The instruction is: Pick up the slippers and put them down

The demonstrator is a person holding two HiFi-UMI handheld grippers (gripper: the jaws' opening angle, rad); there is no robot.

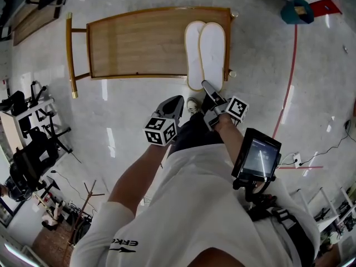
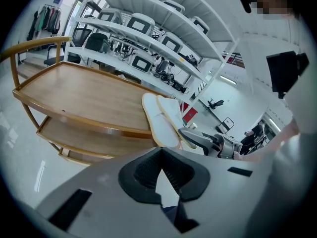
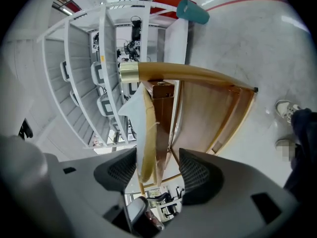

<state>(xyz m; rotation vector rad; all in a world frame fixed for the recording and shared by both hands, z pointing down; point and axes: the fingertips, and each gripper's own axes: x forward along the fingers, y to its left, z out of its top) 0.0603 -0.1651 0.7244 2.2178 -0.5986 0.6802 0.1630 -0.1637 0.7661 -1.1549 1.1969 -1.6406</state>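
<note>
Two white slippers lie side by side, soles up, at the right end of a wooden table, their near ends jutting past its front edge. My right gripper is at those near ends. In the right gripper view the slippers are seen edge on between the open jaws of the right gripper, close to the left pad, with a gap on the right side. My left gripper hangs below the table edge, left of the slippers, shut and empty. From the left gripper I see the slippers and the right gripper.
The table has a curved rail and a lower shelf. A teal bin stands on the floor at the far right by a red floor line. White metal shelving rises behind the table. Office chairs stand at the left. The person's shoe is near the table.
</note>
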